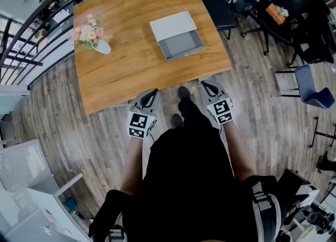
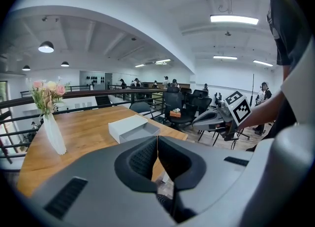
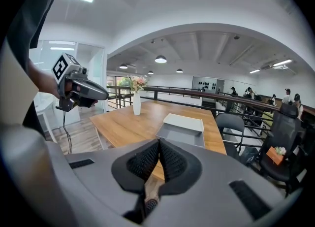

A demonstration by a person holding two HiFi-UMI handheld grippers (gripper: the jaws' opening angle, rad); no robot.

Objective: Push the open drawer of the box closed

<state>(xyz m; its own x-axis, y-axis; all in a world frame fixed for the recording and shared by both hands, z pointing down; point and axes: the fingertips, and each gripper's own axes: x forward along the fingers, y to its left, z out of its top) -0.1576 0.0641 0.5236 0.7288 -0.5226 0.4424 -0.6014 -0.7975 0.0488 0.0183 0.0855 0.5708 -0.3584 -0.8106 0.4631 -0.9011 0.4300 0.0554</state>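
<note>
A grey box (image 1: 173, 25) lies on the wooden table (image 1: 126, 57), its open drawer (image 1: 181, 44) pulled out toward me and empty. The left gripper view shows the box (image 2: 129, 125) and its drawer (image 2: 140, 133) ahead; the right gripper view shows the box (image 3: 184, 121) with the drawer (image 3: 181, 135) in front. My left gripper (image 1: 149, 95) is held off the table's near edge, jaws pressed together on nothing. My right gripper (image 1: 209, 85) is also short of the table edge, shut and empty. Both are well apart from the box.
A white vase of pink flowers (image 1: 90, 35) stands at the table's left. Black chairs (image 1: 218, 2) stand beyond the table's right side and a blue chair (image 1: 312, 91) at far right. A railing (image 1: 31, 31) runs along the left. White cabinets (image 1: 31, 193) sit at lower left.
</note>
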